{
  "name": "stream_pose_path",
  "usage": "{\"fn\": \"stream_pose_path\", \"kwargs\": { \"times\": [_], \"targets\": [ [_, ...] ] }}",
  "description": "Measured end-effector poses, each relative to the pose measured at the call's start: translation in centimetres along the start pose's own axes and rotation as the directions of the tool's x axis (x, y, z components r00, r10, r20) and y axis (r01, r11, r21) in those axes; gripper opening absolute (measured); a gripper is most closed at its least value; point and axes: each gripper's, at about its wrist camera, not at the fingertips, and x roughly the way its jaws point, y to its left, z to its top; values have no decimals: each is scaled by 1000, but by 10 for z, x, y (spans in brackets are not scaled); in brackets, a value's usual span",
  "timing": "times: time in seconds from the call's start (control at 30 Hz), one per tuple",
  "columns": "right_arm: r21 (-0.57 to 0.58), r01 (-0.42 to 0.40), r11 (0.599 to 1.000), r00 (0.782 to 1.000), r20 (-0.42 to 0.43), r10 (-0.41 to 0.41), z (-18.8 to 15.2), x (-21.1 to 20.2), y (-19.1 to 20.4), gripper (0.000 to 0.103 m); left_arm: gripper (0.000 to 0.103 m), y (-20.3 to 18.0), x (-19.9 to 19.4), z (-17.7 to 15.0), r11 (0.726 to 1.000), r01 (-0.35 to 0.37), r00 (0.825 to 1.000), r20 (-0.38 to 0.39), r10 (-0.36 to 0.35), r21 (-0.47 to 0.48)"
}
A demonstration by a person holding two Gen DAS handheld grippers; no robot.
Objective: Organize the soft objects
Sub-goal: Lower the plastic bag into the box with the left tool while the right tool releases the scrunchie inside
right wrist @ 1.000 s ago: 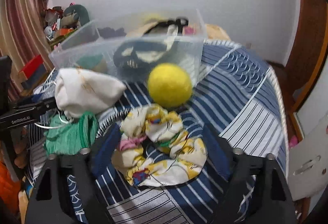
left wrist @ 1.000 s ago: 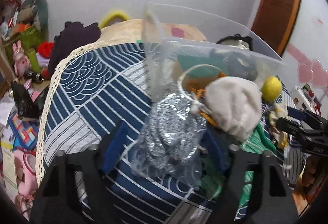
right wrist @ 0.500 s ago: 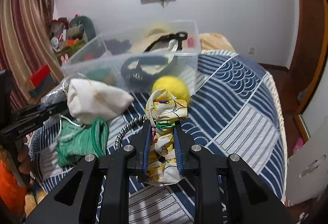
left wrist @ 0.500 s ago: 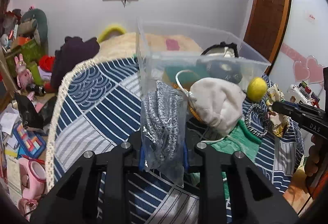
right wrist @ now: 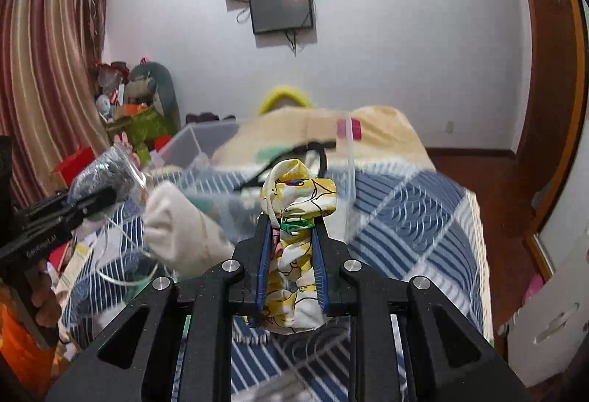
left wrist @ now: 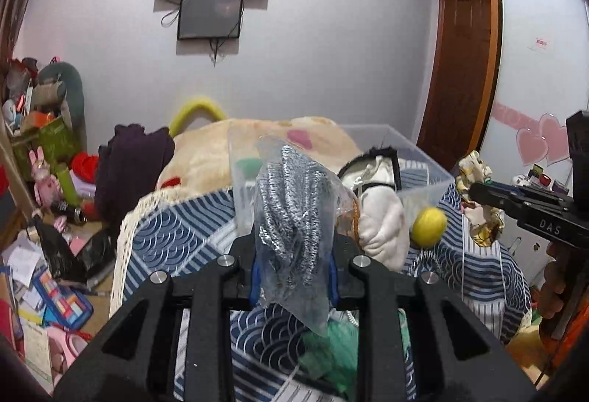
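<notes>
We've now got both catches lifted off the bed: our left hand-held gripper (left wrist: 292,278) clamped on the clear plastic bag of grey knit (left wrist: 294,229) at centre frame, our right hand-held gripper (right wrist: 292,269) pinching the yellow floral fabric scrunchie (right wrist: 296,236), both rising toward the clear plastic storage bin (left wrist: 423,159) just behind.

Left wrist view: the bagged grey knit (left wrist: 294,218) hides the near corner of the clear bin (left wrist: 423,181) behind it at 12 o'clock. The green cloth (left wrist: 331,354), at 6 o'clock, is partly hidden by the gripper frame. The white pouch (left wrist: 383,221) is partly masked by the bag.

Right wrist view: the bin (right wrist: 346,159) and its contents are motion-blurred; items inside cannot be identified. The floral cloth (right wrist: 294,240) has its lower end hidden behind the frame. The striped bedspread (right wrist: 405,218) blurs at 6 o'clock.
</notes>
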Motion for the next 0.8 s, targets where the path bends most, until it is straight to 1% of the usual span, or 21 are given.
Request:
{"fn": "stream_pose_path", "kwargs": {
  "times": [0.1, 0.3, 0.4, 0.5, 0.63, 0.73, 0.8],
  "targets": [
    [-6, 4, 1000, 1000, 27, -4, 12, 6, 2, 19, 27, 1, 9, 7, 1000, 6, 1000, -2, -6, -2],
    [4, 13, 1000, 998, 55, -13, 29, 22, 4, 19, 27, 5, 42, 17, 1000, 13, 999, -47, -14, -28],
    [9, 14, 1000, 998, 56, -14, 36, 32, 3, 19, 27, 8, 58, 21, 999, 24, 997, -69, -27, -44],
    [8, 29, 1000, 998, 55, -30, 43, 44, 5, 19, 27, 5, 69, 24, 999, 33, 996, -78, -36, -36],
    [15, 46, 999, 999, 28, -46, 48, 65, 5, 19, 27, 3, 87, 25, 1000, 26, 993, -115, -27, -17],
    [15, 43, 999, 999, -3, -43, 47, 77, 7, 19, 27, 5, 101, 23, 999, 35, 987, -156, -40, -30],
    [8, 37, 999, 999, -31, -37, 44, 84, 10, 19, 28, 6, 104, 23, 999, 29, 988, -154, -34, -30]
  ]
}}
